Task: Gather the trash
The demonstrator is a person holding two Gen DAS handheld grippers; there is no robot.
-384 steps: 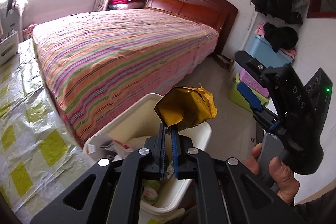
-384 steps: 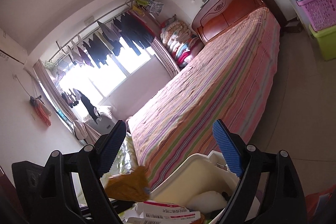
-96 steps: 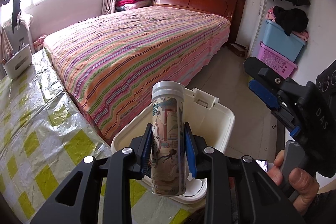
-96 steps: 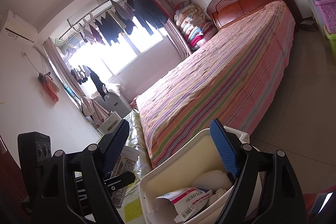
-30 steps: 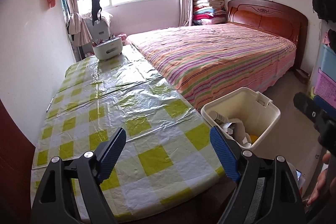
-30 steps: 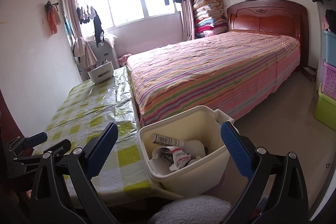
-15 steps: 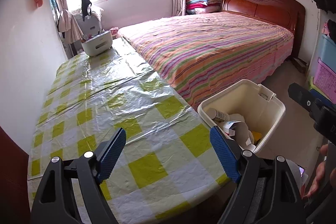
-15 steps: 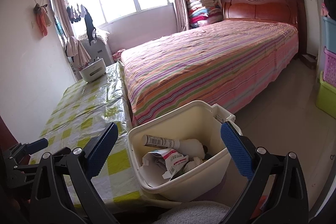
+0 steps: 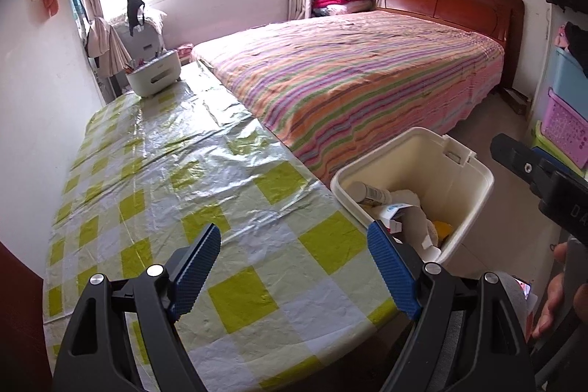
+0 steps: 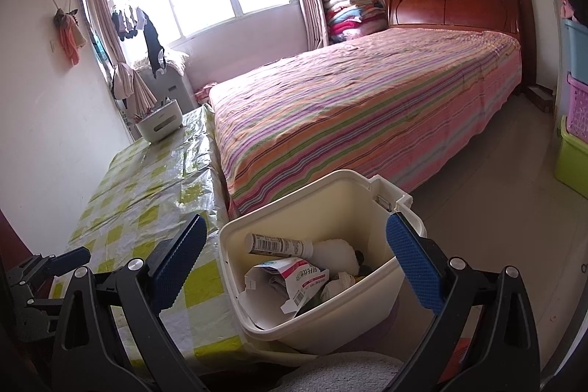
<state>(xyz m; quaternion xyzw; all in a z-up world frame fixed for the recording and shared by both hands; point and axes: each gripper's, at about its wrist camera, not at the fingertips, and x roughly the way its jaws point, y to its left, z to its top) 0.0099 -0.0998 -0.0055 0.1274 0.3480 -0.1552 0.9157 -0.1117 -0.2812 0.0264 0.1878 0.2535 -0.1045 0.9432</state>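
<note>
Hovering above the near end of the surface (image 9: 191,171), the left hand-held gripper (image 9: 294,267) has its jaws spread wide with nothing between them, and the right hand-held gripper (image 10: 294,263) is just as wide apart and empty over the bin (image 10: 371,193). The trash sits inside that bin, which stands off the surface's right edge beside the bed (image 9: 360,76): a tube-shaped bottle (image 10: 279,244), a torn carton (image 10: 290,278) and some crumpled white bits. Apart from a white caddy (image 9: 156,78) at its far end, the checked cloth shows no loose item, so collection looks close to finished. A good way to proceed, I judge, is to sweep the view along the surface's edges and corners for leftovers, keeping both pairs of jaws apart until one is found, and to leave the caddy alone, since it looks like a holder and not rubbish
</note>
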